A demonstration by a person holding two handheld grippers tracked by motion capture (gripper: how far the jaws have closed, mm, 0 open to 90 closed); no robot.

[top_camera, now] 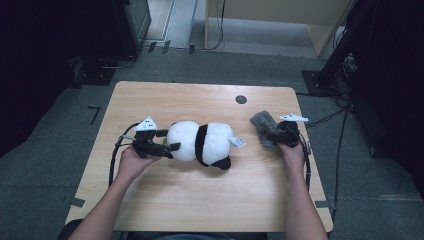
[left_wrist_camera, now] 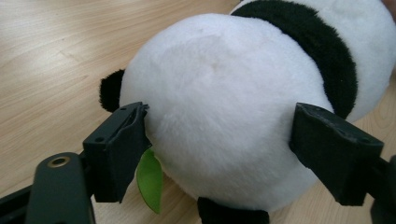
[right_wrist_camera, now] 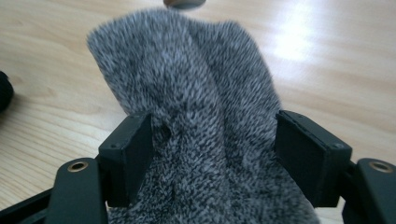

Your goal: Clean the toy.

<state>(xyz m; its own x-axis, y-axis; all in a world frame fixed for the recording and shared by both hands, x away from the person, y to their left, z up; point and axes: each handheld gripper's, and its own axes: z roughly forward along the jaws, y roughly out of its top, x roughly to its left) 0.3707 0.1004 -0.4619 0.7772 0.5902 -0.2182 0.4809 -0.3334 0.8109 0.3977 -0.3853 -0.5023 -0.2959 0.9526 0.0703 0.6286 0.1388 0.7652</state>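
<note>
A black-and-white panda plush (top_camera: 202,142) lies on its side across the middle of the wooden table (top_camera: 200,200). My left gripper (top_camera: 170,140) comes at it from the left. In the left gripper view its jaws straddle the round white end of the panda (left_wrist_camera: 224,93), and both pads (left_wrist_camera: 123,140) press into the fur. A green leaf tag (left_wrist_camera: 149,179) hangs under that end. At the right, my right gripper (top_camera: 274,135) is shut on a grey furry cloth (top_camera: 261,121). In the right gripper view the cloth (right_wrist_camera: 187,70) bunches between the jaws and spreads away over the table.
A round dark hole (top_camera: 241,99) sits in the tabletop near the far edge, just beyond the cloth. A white label (top_camera: 237,142) sticks out of the panda's right end. Cables trail from both grippers toward the near edge. Grey carpet surrounds the table.
</note>
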